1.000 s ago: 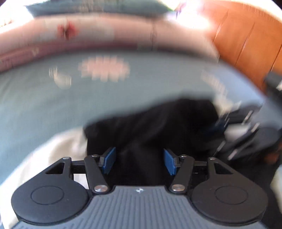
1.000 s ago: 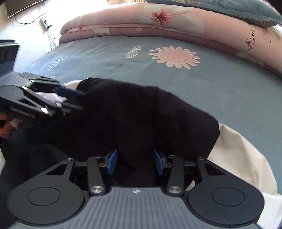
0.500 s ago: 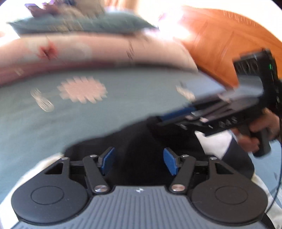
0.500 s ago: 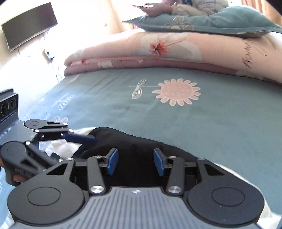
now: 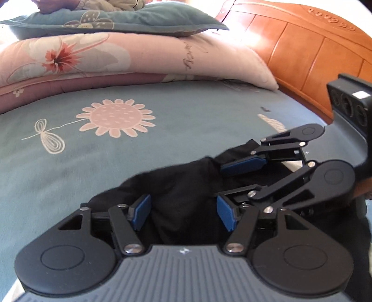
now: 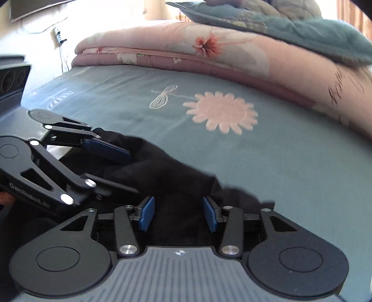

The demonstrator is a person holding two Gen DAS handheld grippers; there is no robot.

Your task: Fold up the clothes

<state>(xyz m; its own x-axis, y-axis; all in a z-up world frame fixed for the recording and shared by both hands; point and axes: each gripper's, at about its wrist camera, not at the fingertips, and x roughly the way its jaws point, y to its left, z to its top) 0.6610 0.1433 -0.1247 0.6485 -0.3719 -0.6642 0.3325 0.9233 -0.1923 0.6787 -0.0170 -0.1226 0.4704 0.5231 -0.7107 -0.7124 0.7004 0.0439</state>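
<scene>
A black garment [image 5: 186, 185] lies bunched on the blue-grey bedsheet [image 5: 93, 162], its far edge raised in a ridge that runs between my two grippers. My left gripper [image 5: 183, 213] holds a thick fold of it. Dark cloth fills the gap between the blue pads [image 5: 140, 215], and the jaws are opening slightly. From the right wrist view the left gripper [image 6: 121, 169] comes in from the left, one finger above the cloth and one below. My right gripper [image 6: 177, 216] is shut on another fold of the black garment [image 6: 176, 176]. In the left wrist view the right gripper [image 5: 230, 178] straddles the ridge's right end.
A pink flower print [image 5: 116, 120] marks the sheet ahead. Beyond it lie a folded pink floral quilt [image 5: 104, 58] and a teal pillow [image 5: 116, 21]. An orange wooden headboard [image 5: 302, 46] stands at the right. White cloth [image 6: 58, 151] shows behind the left gripper.
Both grippers have moved forward across the bed with the black garment. Its far edge now sits close to the fingertips, and the white cloth beside it has dropped back out of sight.
</scene>
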